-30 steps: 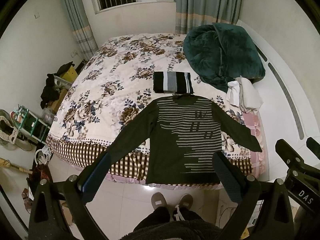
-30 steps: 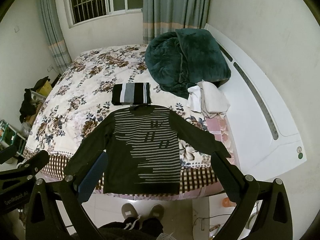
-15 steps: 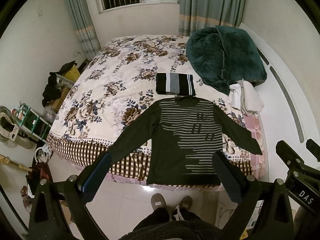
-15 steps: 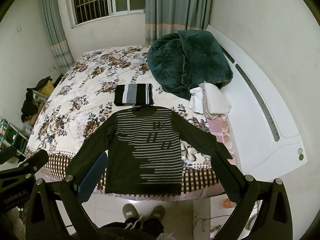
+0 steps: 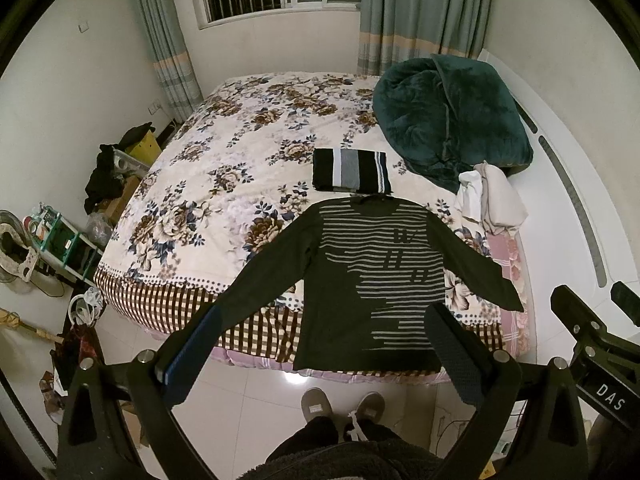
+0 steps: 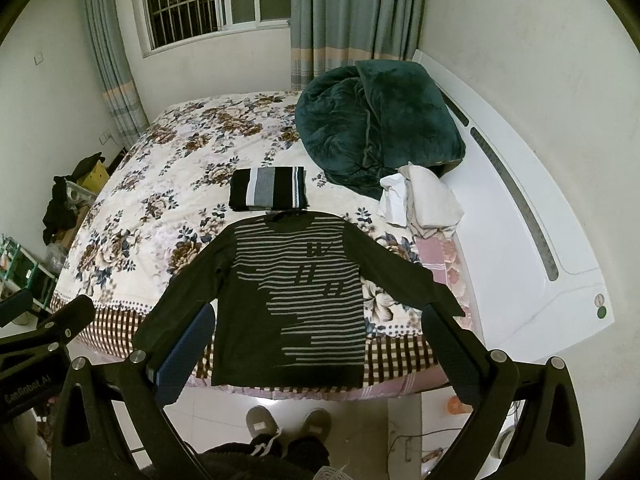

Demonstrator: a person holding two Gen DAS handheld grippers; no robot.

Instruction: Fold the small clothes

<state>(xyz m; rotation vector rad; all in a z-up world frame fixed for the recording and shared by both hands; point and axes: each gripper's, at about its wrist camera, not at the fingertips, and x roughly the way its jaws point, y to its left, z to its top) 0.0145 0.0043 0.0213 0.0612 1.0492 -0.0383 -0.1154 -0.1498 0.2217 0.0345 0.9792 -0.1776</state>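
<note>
A dark long-sleeved sweater (image 5: 372, 280) (image 6: 296, 300) with grey stripes lies flat on the near edge of the floral bed (image 5: 224, 168) (image 6: 160, 168), sleeves spread, hem hanging over the side. Just beyond its collar sits a folded black, grey and white striped garment (image 5: 351, 171) (image 6: 269, 189). My left gripper (image 5: 324, 326) is held high above the floor in front of the bed, open, nothing between its fingers. My right gripper (image 6: 316, 324) is likewise open and empty, well short of the sweater. The right gripper's body (image 5: 592, 344) shows at the left wrist view's right edge.
A dark green plush blanket (image 5: 448, 116) (image 6: 376, 120) is heaped at the bed's far right, with white cloths (image 5: 494, 200) (image 6: 424, 198) beside it. A white headboard (image 6: 520, 208) runs along the right. Clutter and a shelf (image 5: 56, 236) stand left. A person's slippered feet (image 5: 340, 404) stand below.
Both grippers have risen and pulled back slightly, so the bed and sweater sit a little lower and smaller in view. Both stay open; the sweater has not moved.
</note>
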